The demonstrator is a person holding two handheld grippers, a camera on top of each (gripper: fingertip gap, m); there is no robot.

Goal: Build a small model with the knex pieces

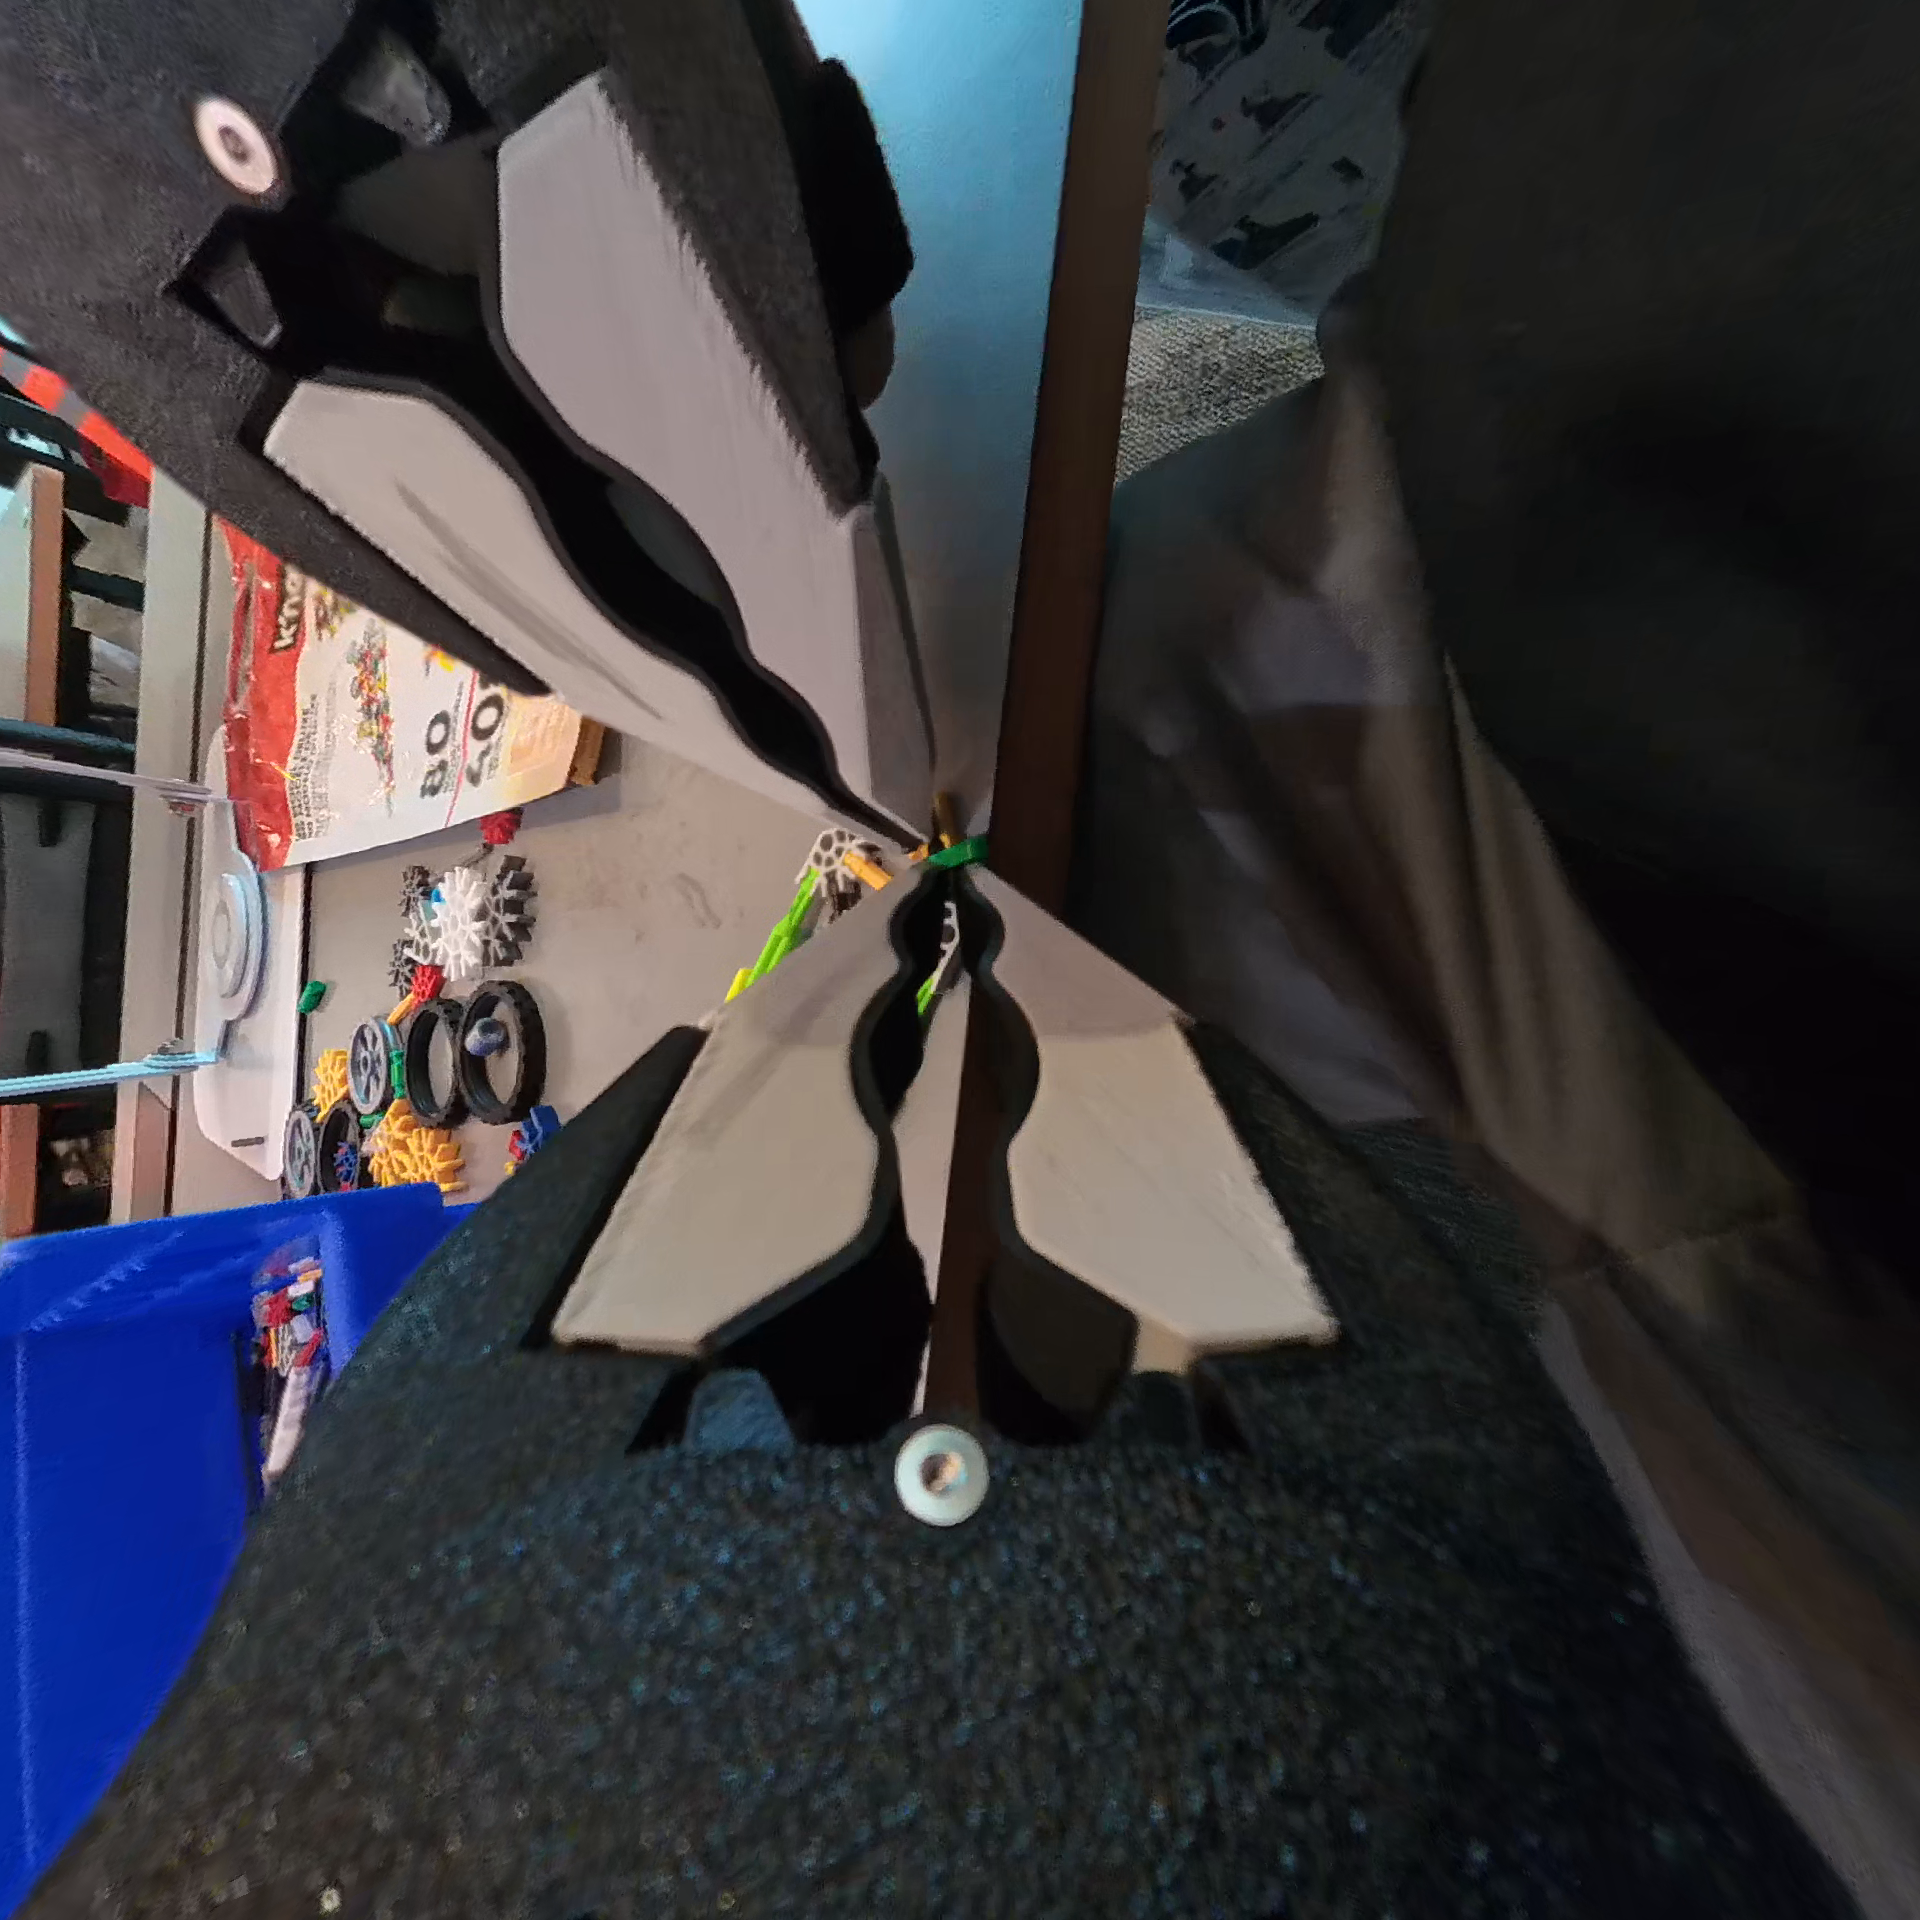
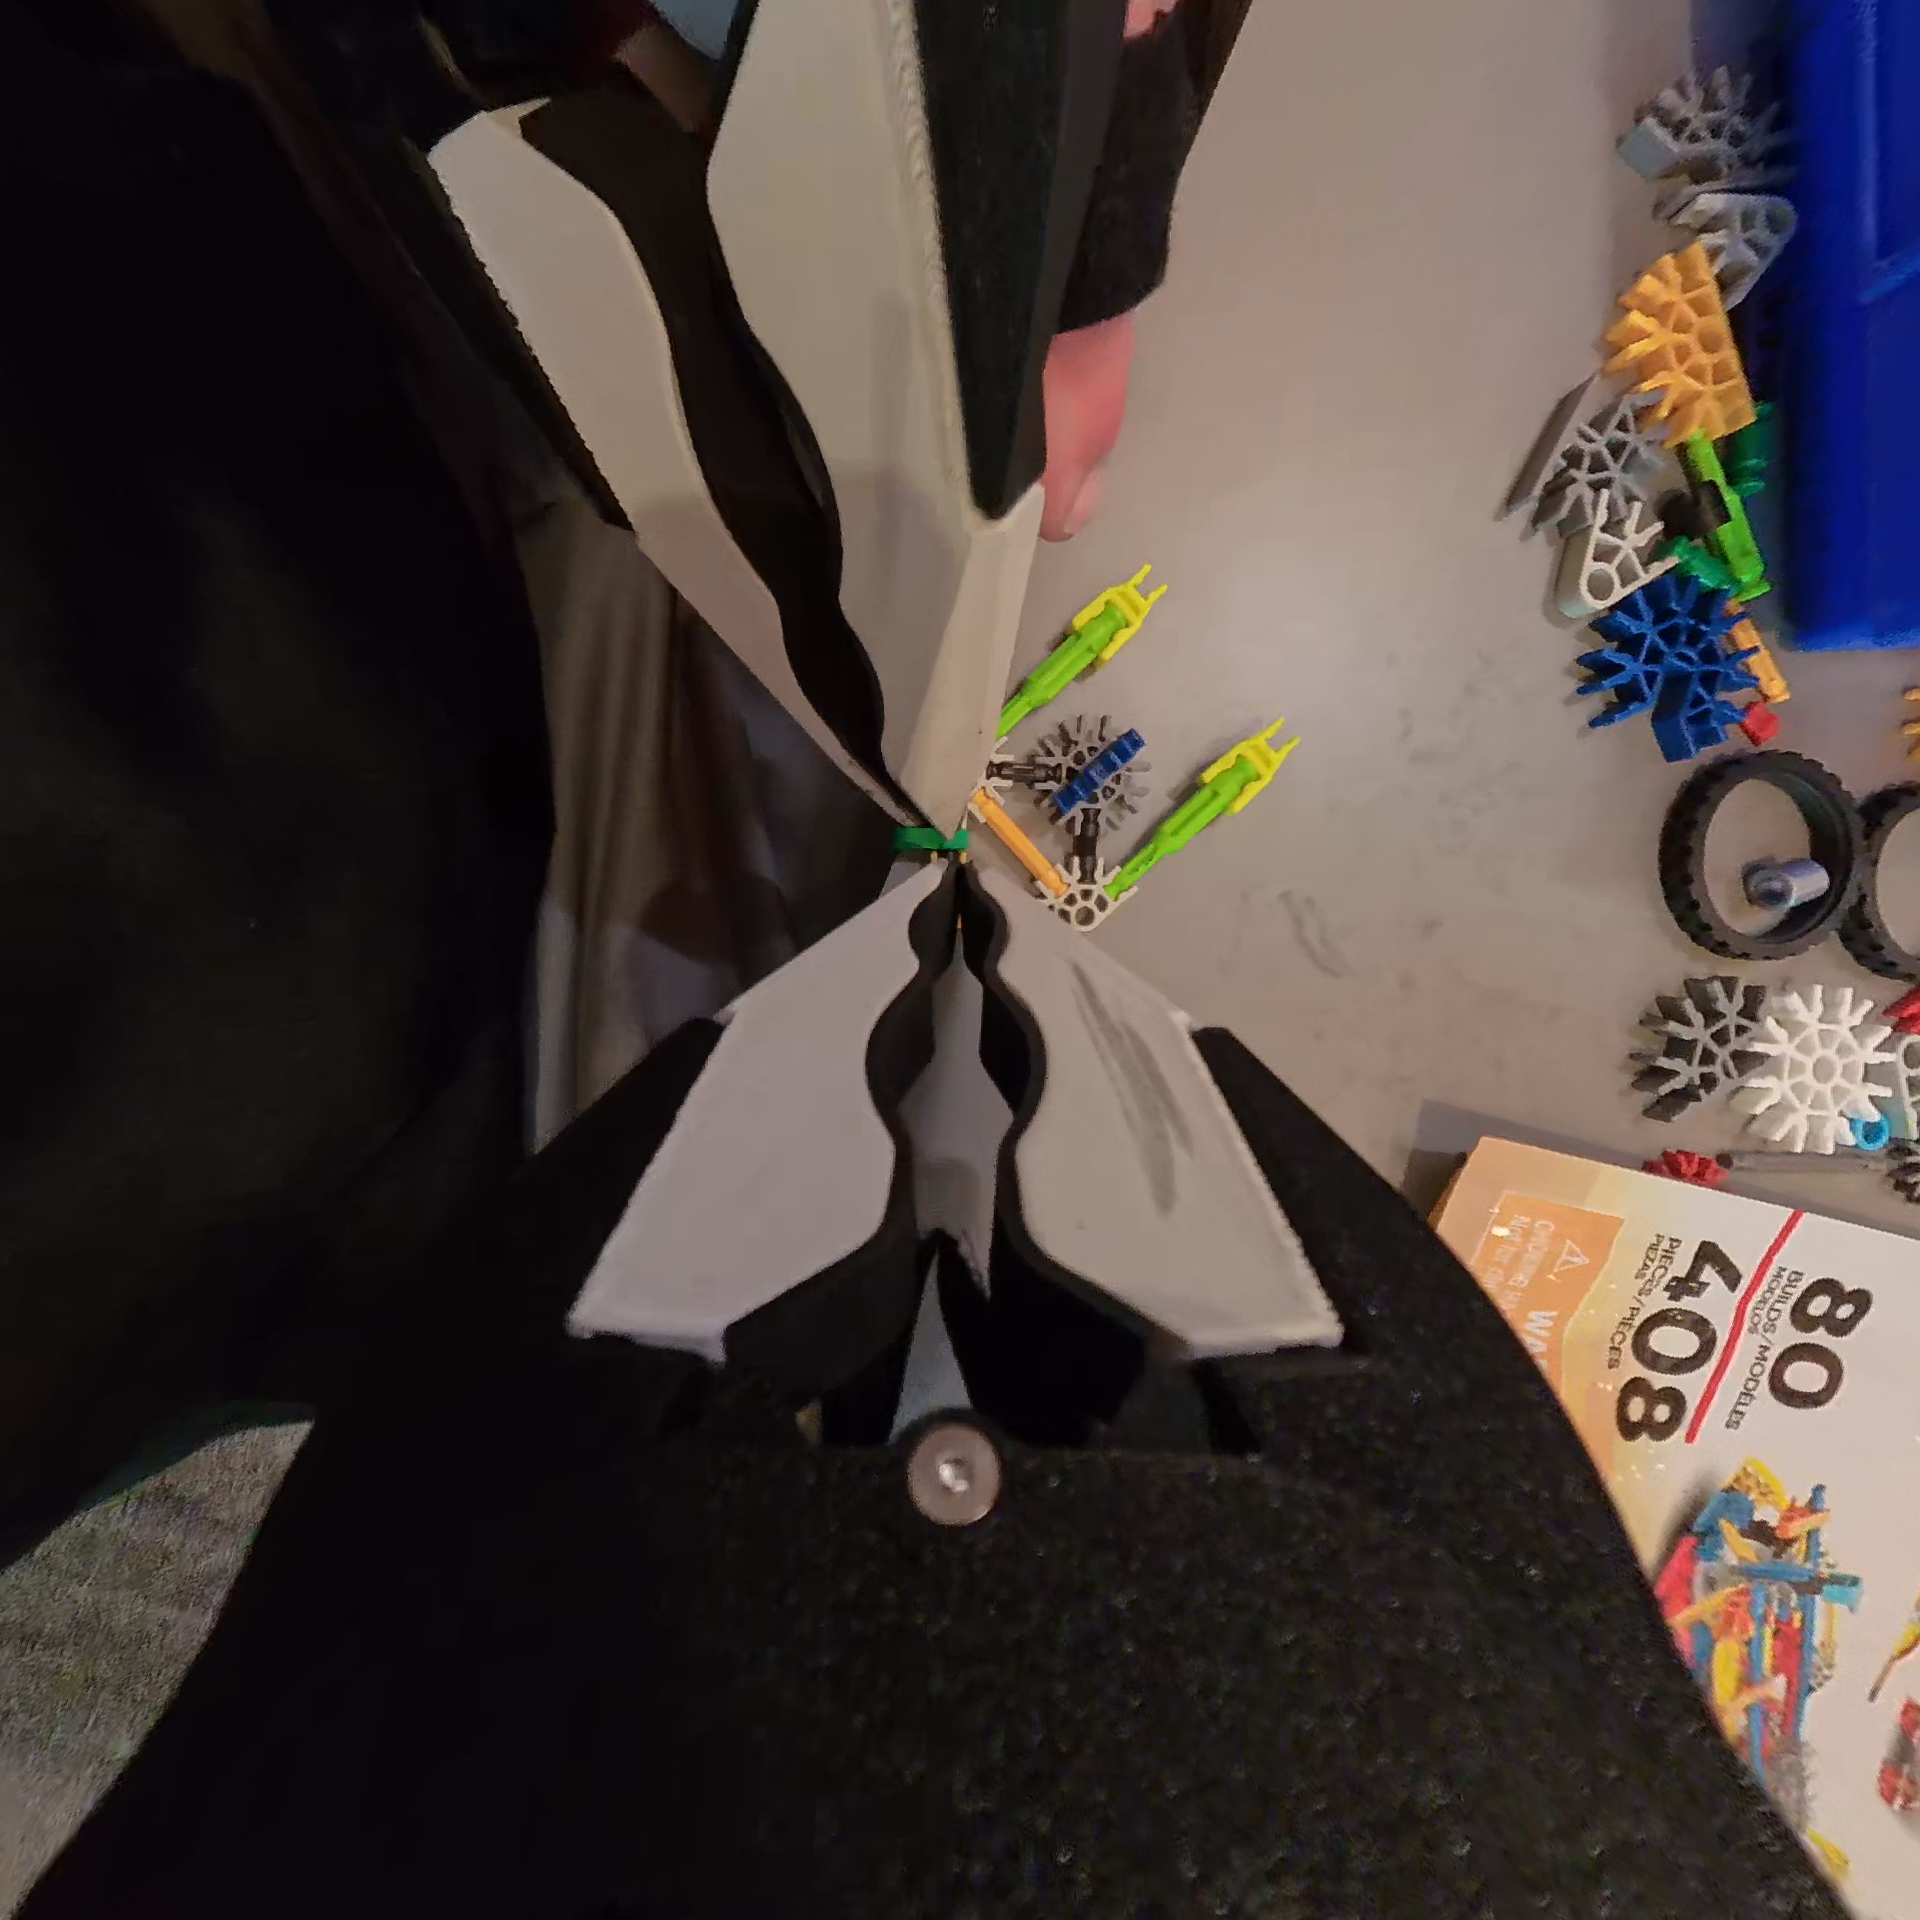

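Note:
My left gripper (image 1: 951, 871) and my right gripper (image 2: 954, 869) meet tip to tip just above the pale table (image 2: 1351, 582), near its edge. The left is shut on a small green connector (image 1: 958, 854), which also shows in the right wrist view (image 2: 925, 840). The right is shut on a short yellow rod (image 1: 943, 810), of which only a sliver shows. Just beyond the tips lies a small assembly (image 2: 1086, 821): a grey snowflake connector with a blue piece, an orange rod (image 2: 1023, 840), white connectors and two green rods with yellow ends. It is half hidden in the left wrist view (image 1: 831, 868).
Black tyres (image 2: 1756, 873), white, grey, blue and yellow snowflake connectors (image 2: 1818, 1070) and a blue bin (image 1: 125, 1455) lie farther out. A printed toy box (image 2: 1745, 1455) lies flat. A person's fingers (image 2: 1081, 416) hold the left gripper. The table's brown edge (image 1: 1081, 416) and dark clothing border it. The grippers are tip to tip, or close to it.

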